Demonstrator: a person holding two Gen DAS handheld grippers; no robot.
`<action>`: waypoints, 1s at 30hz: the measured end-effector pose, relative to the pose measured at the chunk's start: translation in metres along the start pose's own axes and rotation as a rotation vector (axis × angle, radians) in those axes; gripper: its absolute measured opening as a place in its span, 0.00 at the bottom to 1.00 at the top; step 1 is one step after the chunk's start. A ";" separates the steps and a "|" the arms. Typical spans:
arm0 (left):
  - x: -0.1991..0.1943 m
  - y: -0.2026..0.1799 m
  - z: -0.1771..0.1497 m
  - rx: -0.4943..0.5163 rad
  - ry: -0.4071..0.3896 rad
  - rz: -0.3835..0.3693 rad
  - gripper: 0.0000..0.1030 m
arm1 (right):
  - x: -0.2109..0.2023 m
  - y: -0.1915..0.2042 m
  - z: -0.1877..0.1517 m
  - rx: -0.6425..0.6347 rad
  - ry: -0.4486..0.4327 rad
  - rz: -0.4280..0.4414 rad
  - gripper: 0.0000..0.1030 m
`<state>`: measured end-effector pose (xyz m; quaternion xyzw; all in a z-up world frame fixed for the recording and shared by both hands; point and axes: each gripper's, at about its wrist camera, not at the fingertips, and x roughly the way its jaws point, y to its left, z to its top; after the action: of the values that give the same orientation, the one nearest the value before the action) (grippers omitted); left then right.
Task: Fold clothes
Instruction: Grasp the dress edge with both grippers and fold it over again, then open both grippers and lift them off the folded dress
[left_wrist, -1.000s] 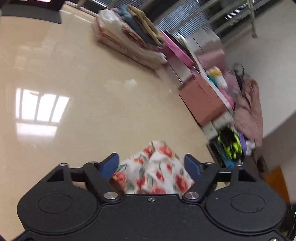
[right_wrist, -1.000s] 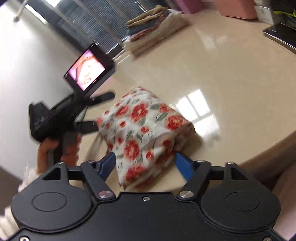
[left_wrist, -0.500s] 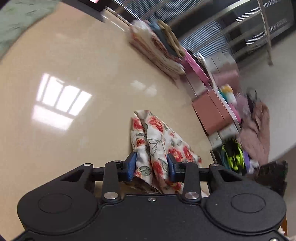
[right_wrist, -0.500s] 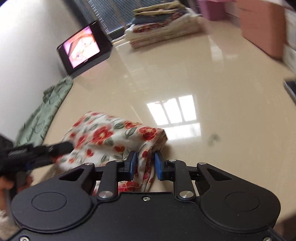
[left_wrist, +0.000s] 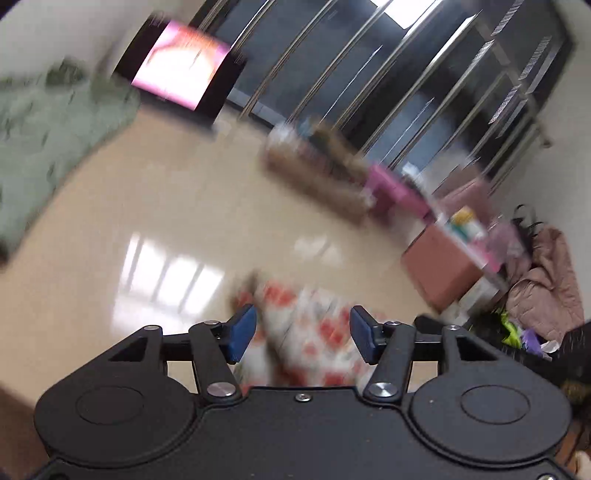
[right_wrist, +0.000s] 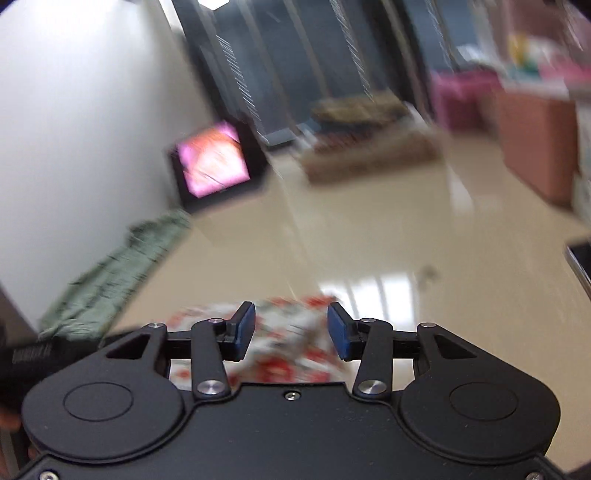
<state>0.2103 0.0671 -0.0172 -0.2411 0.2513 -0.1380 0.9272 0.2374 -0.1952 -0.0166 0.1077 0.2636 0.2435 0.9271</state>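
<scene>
Both grippers tilt gently down toward the counter (left_wrist: 155, 206). The left gripper (left_wrist: 301, 334) has its fingers apart, with the folded floral cloth (left_wrist: 314, 328) lying on the counter between and just beyond them; through the blur the pads seem clear of the fabric. The right gripper (right_wrist: 291, 330) likewise has its fingers apart over the same cloth (right_wrist: 288, 332), not pinching it. Beyond the fingers stand a lit screen (right_wrist: 212, 164), a green cloth (right_wrist: 110, 273) to the left, a stack of folded clothes (right_wrist: 365, 147) far ahead and a pink box (left_wrist: 441, 271) to the right. Half a second ago both pairs of fingers were clamped on the cloth's edge; their jaws have just been opening, and the cloth now lies loose between them.
</scene>
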 end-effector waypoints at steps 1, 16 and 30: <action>0.002 -0.007 0.002 0.035 -0.001 -0.013 0.39 | 0.002 0.007 -0.003 -0.028 -0.004 0.009 0.43; 0.017 -0.020 -0.037 0.236 0.102 0.092 0.27 | 0.001 0.020 -0.051 -0.167 0.110 -0.118 0.35; -0.085 -0.013 -0.061 0.068 -0.031 0.041 1.00 | -0.083 0.031 -0.067 -0.007 0.018 -0.057 0.99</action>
<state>0.1052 0.0655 -0.0228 -0.2061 0.2371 -0.1237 0.9413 0.1271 -0.2061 -0.0258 0.0947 0.2743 0.2188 0.9316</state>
